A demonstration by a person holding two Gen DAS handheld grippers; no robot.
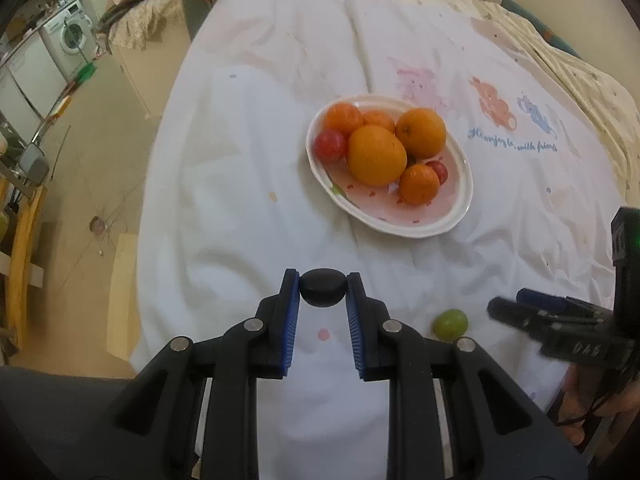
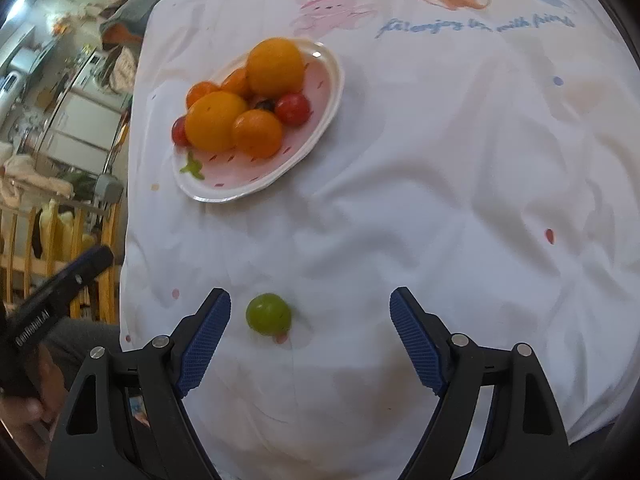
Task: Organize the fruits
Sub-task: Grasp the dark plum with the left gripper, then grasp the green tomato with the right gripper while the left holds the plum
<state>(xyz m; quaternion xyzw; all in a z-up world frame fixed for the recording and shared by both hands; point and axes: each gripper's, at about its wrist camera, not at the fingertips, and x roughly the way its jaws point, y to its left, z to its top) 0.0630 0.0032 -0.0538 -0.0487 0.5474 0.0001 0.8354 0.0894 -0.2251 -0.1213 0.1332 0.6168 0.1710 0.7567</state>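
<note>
A pink-and-white oval dish (image 1: pixel 424 216) (image 2: pixel 320 128) on the white cloth holds several oranges (image 1: pixel 376 156) (image 2: pixel 216 120) and small red fruits (image 1: pixel 330 145) (image 2: pixel 292 109). My left gripper (image 1: pixel 323 286) is shut on a small dark round fruit (image 1: pixel 323 289), held above the cloth short of the dish. A green grape (image 1: pixel 450 323) (image 2: pixel 268 314) lies on the cloth. My right gripper (image 2: pixel 310 306) is open, with the grape between its fingers, close to the left one. The right gripper also shows in the left wrist view (image 1: pixel 520 312).
The white printed cloth (image 1: pixel 248 184) covers a bed or table whose left edge drops to the floor. A washing machine (image 1: pixel 70 38) and wooden furniture (image 2: pixel 56 232) stand at the left. A cream blanket (image 1: pixel 576 76) lies at the far right.
</note>
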